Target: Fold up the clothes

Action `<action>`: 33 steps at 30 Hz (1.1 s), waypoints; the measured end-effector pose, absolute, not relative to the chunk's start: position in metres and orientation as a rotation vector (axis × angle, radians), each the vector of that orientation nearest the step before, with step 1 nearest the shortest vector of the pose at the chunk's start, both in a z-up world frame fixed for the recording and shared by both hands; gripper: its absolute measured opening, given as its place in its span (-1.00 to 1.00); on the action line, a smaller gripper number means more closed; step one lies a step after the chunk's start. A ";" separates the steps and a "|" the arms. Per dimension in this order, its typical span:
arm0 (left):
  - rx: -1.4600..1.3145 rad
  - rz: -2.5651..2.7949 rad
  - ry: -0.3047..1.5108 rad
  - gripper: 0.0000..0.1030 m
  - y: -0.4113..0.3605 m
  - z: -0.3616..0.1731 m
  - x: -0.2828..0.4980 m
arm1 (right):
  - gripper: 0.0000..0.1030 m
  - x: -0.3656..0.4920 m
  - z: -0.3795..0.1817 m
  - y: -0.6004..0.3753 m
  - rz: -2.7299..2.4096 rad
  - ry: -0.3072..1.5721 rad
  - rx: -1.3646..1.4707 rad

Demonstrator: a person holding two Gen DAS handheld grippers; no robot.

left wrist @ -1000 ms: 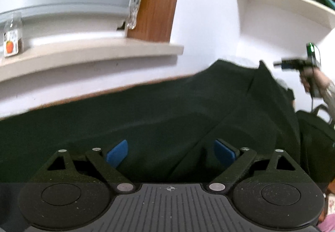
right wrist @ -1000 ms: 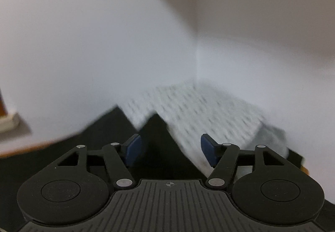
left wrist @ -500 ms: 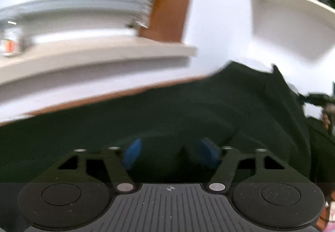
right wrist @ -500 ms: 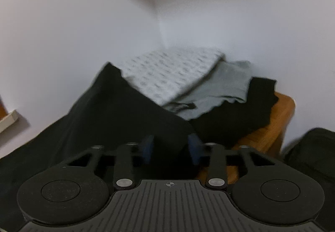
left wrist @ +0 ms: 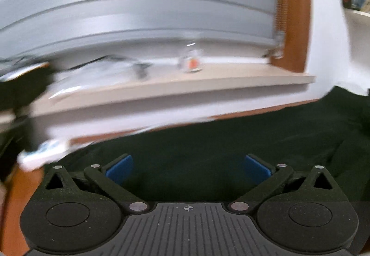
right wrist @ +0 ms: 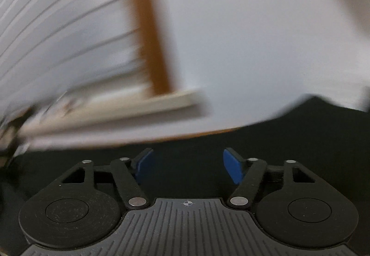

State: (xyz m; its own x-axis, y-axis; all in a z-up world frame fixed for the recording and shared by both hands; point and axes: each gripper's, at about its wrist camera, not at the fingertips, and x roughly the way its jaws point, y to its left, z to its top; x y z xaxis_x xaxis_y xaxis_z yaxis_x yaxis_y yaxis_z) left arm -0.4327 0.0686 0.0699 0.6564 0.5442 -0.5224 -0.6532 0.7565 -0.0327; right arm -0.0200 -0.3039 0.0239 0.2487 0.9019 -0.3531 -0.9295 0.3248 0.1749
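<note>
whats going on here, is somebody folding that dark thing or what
A person is working on folding clothes with a handheld gripper in each hand. Right now the left gripper and the right gripper are both open, hovering over a dark garment spread out below a window sill. Neither has hold of the cloth. Both views are motion-blurred, so the grippers look to be mid-move, and how far the fold has got cannot be judged.

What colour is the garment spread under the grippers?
Black, perhaps very dark green; the garment shows best in the left wrist view.
</note>
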 end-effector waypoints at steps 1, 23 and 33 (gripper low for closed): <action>-0.227 0.710 0.518 0.99 0.072 0.070 -0.446 | 0.21 -0.038 0.022 -0.283 1.302 0.423 -0.132; -0.335 0.915 0.438 0.99 0.101 0.070 -0.585 | -0.61 -0.269 0.025 -0.102 1.823 0.385 -0.530; -0.381 0.875 0.433 0.93 0.106 0.063 -0.586 | -0.57 -0.247 0.003 -0.106 1.731 0.430 -0.568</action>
State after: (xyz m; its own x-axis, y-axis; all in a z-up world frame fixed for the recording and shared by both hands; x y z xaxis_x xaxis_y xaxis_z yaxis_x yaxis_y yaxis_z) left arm -0.5863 0.1056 0.0634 0.5657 0.6481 -0.5098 -0.7986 0.5847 -0.1428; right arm -0.2468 -0.1062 0.0031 -0.1768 0.7928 -0.5833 -0.9736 -0.2278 -0.0146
